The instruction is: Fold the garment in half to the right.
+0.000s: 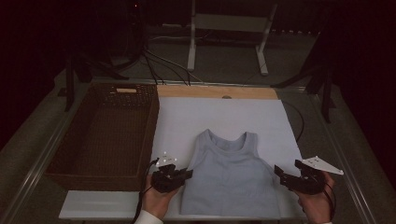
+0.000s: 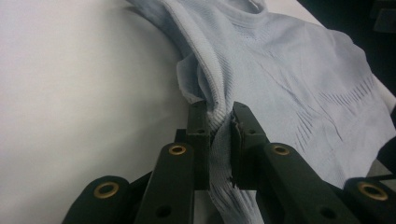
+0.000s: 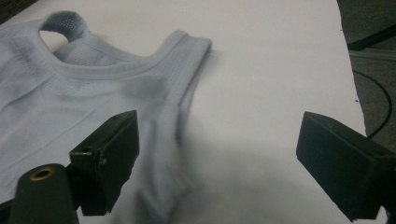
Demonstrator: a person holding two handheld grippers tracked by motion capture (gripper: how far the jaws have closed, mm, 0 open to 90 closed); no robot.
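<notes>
A pale blue tank top [image 1: 231,172] lies flat on the white mat [image 1: 224,116], neckline toward the far side. My left gripper [image 1: 186,174] sits at its left side edge. In the left gripper view the left gripper [image 2: 219,116] is shut on a bunched fold of the tank top [image 2: 289,70], fabric pinched between the pads. My right gripper [image 1: 279,173] hovers at the top's right edge. In the right gripper view the right gripper [image 3: 219,154] stands wide open, one jaw over the tank top [image 3: 84,88], the other over bare mat.
A dark wicker basket [image 1: 60,154] stands to the left of the mat, with nothing inside it. A wooden strip [image 1: 217,91] borders the mat's far edge. Cables and metal stand legs [image 1: 191,42] lie on the floor beyond.
</notes>
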